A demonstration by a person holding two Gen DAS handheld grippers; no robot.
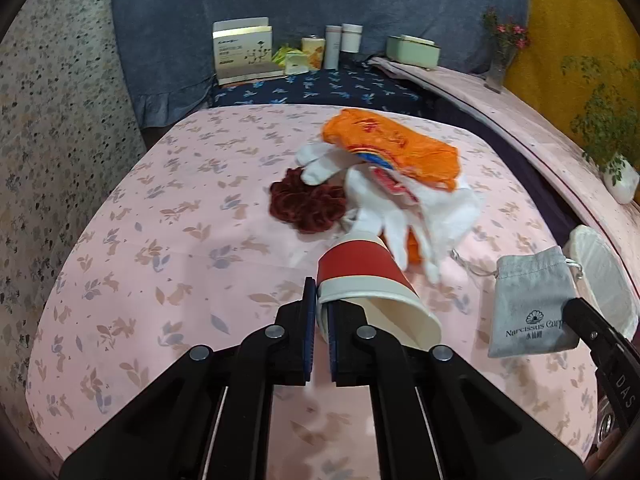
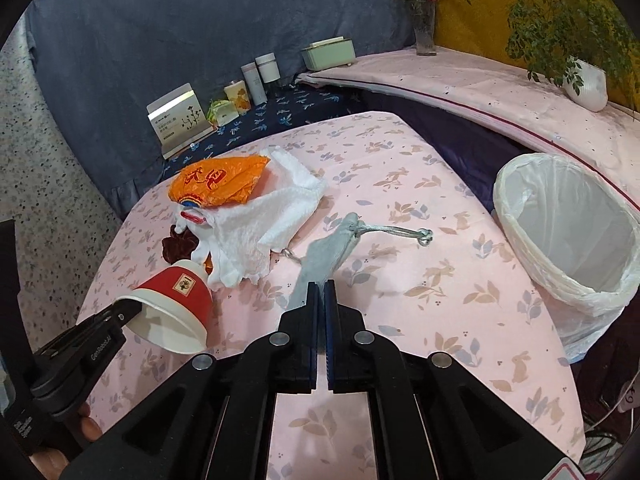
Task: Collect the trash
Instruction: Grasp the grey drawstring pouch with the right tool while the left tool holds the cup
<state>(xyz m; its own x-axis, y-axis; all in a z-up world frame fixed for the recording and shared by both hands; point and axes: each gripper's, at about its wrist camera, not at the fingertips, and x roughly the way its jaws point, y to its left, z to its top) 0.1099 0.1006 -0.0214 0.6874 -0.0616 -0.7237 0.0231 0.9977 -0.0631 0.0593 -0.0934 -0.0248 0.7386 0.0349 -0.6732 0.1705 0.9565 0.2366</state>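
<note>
My left gripper (image 1: 321,300) is shut on the rim of a red and white paper cup (image 1: 360,276), which hangs tilted above the pink cloth; the same cup (image 2: 176,304) shows at the lower left of the right wrist view. My right gripper (image 2: 321,292) is shut on the edge of a grey drawstring pouch (image 2: 324,256), seen edge-on; in the left wrist view the pouch (image 1: 532,304) faces me with printed lettering. A white-lined trash bin (image 2: 568,232) stands off the table's right edge.
A pile sits mid-table: an orange plastic bag (image 1: 392,148), white gloves (image 1: 380,216), a white towel (image 2: 280,216) and a dark red scrunchie (image 1: 306,204). Boxes and jars (image 1: 280,50) line the far blue cloth. A potted plant (image 2: 584,80) and a flower vase (image 2: 424,28) stand on the right ledge.
</note>
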